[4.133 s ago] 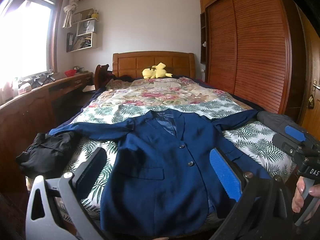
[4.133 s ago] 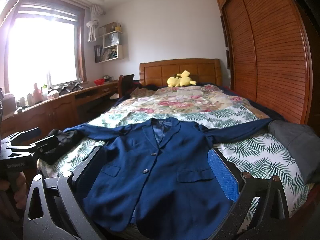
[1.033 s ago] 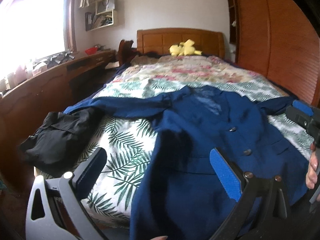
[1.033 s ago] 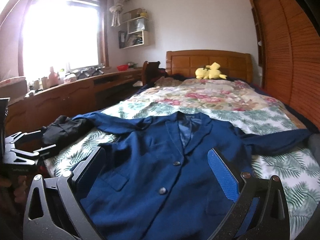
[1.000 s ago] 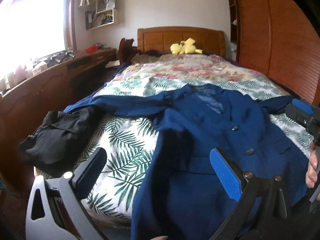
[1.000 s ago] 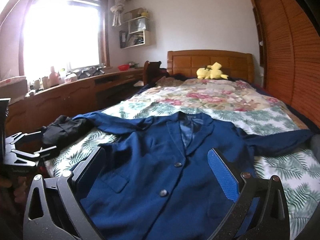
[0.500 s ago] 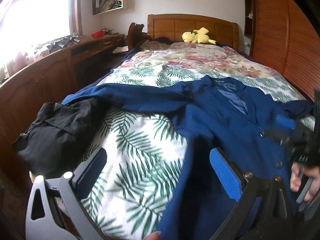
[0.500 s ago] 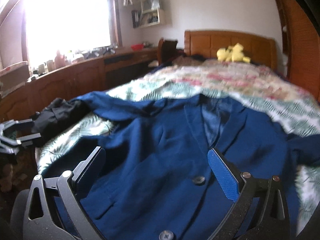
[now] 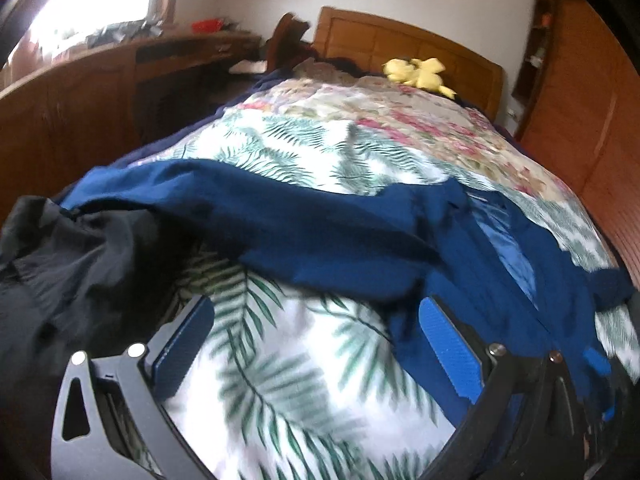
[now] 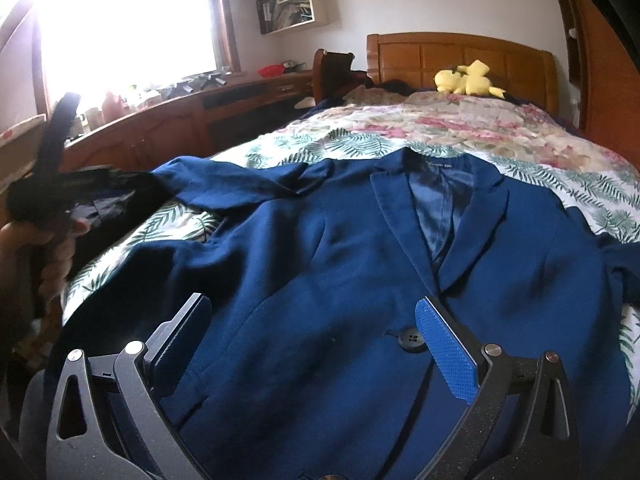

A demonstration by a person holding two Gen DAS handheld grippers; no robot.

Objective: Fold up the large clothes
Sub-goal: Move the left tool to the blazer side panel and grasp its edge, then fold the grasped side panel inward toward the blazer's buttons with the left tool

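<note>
A navy blue blazer (image 10: 360, 248) lies front up on the bed, buttoned, sleeves spread out. In the left wrist view its left sleeve (image 9: 248, 216) runs across the palm-leaf bedspread (image 9: 280, 380). My left gripper (image 9: 316, 340) is open and empty, low over the bedspread just before that sleeve. My right gripper (image 10: 316, 336) is open and empty, low over the blazer's front, its blue pad beside a black button (image 10: 411, 340). The left gripper also shows at the left edge of the right wrist view (image 10: 52, 160), held by a hand.
A black garment (image 9: 68, 272) lies bunched at the bed's left edge, touching the sleeve end. A yellow plush toy (image 10: 468, 78) sits by the wooden headboard (image 10: 460, 56). A wooden desk (image 10: 180, 120) runs along the left; a wardrobe (image 9: 600, 140) stands on the right.
Both grippers have moved forward and down toward the bed. The left one has swung left toward the sleeve; the right one has closed in on the blazer's front. Both stay open.
</note>
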